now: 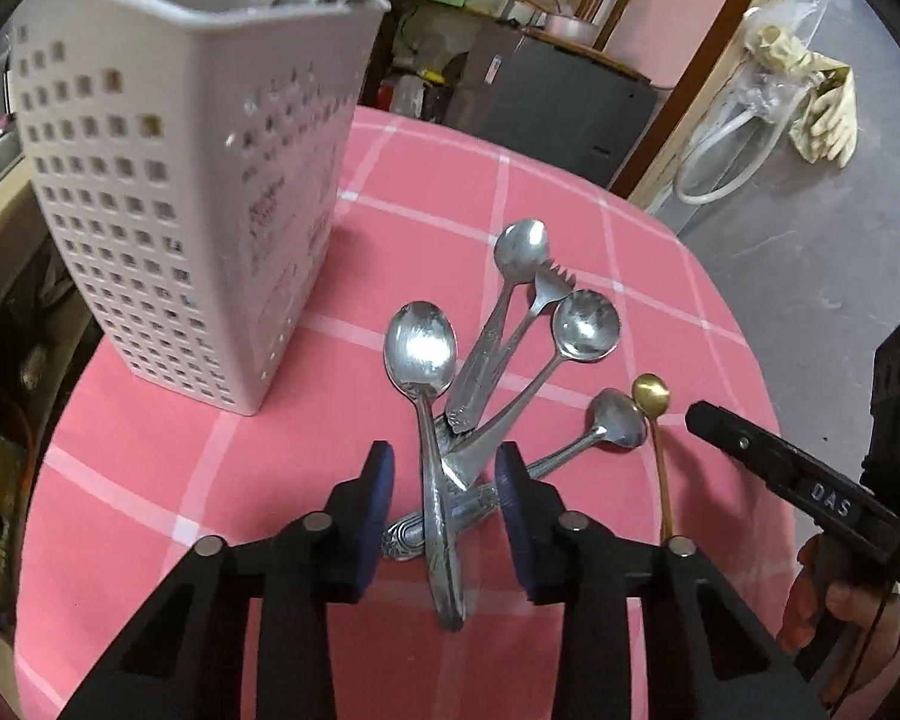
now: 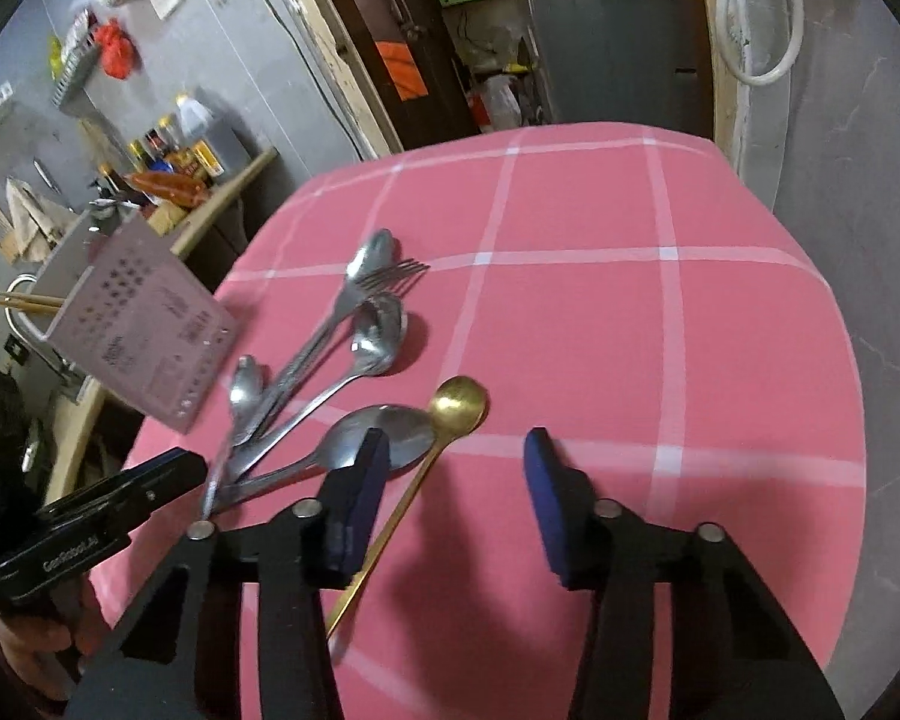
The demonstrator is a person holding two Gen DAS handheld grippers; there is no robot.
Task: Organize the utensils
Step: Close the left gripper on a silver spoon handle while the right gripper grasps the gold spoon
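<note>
1. Utensils lie in a loose pile on the pink checked tablecloth (image 2: 600, 324): several steel spoons, a fork (image 2: 390, 273) and a gold spoon (image 2: 450, 420), their handles crossing near the front edge.
2. Biggest of them, the large spoon (image 1: 423, 372) lies bowl up with its handle running straight between the left gripper's (image 1: 444, 495) blue pads, which stand apart on either side of it without touching.
3. Right gripper (image 2: 450, 495) is spread wide above the cloth; the gold spoon's handle passes beside its left pad, and the lower handle is partly hidden by the finger.
4. White slotted caddy (image 1: 192, 192) stands upright on the cloth to the left of the pile; its inside cannot be seen from the left wrist view.
5. Where the handles overlap, it is hard to tell which handle belongs to which spoon; the fork's tines peek out from behind a spoon.
6. Each gripper shows at the edge of the other's view, with part of a hand gripping it.
7. Around the table: grey floor, a white hose (image 2: 762, 12), a dark cabinet (image 1: 570, 114), and bottles (image 2: 174, 150) on a cluttered counter.
</note>
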